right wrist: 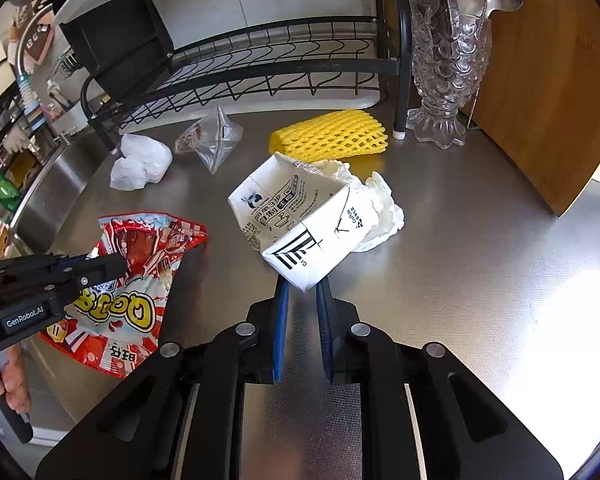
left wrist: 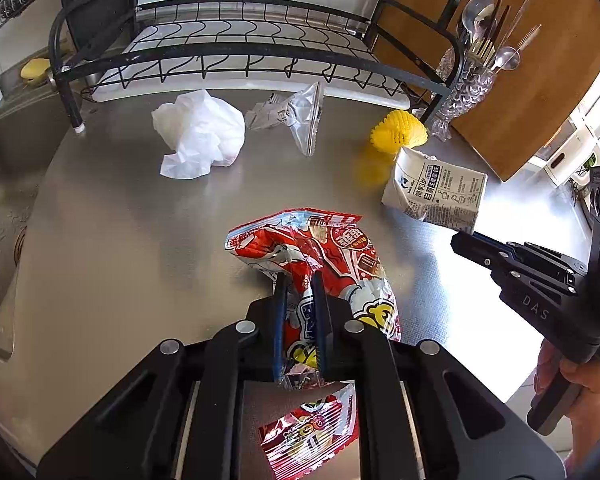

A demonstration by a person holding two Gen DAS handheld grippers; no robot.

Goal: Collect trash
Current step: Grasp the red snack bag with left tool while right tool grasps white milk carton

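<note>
A crumpled red snack bag [left wrist: 328, 256] lies on the steel counter [left wrist: 140, 260], and my left gripper [left wrist: 299, 280] is shut on its near half, foil bunched between the blue pads. In the right wrist view the same bag [right wrist: 140, 240] lies at the left with the left gripper [right wrist: 118, 266] on it. A white milk carton [right wrist: 300, 216] lies tilted with its top torn open. My right gripper [right wrist: 302, 285] is shut on its near bottom corner. From the left wrist view the carton [left wrist: 436, 192] sits at the tip of the right gripper [left wrist: 458, 242].
Loose on the counter are a white plastic bag [left wrist: 200, 132], a clear zip bag [left wrist: 300, 116], a yellow foam net [right wrist: 328, 136] and crumpled white paper [right wrist: 380, 208] behind the carton. A black dish rack [left wrist: 240, 52], a glass cutlery holder [right wrist: 448, 64] and a wooden board [right wrist: 548, 80] stand behind.
</note>
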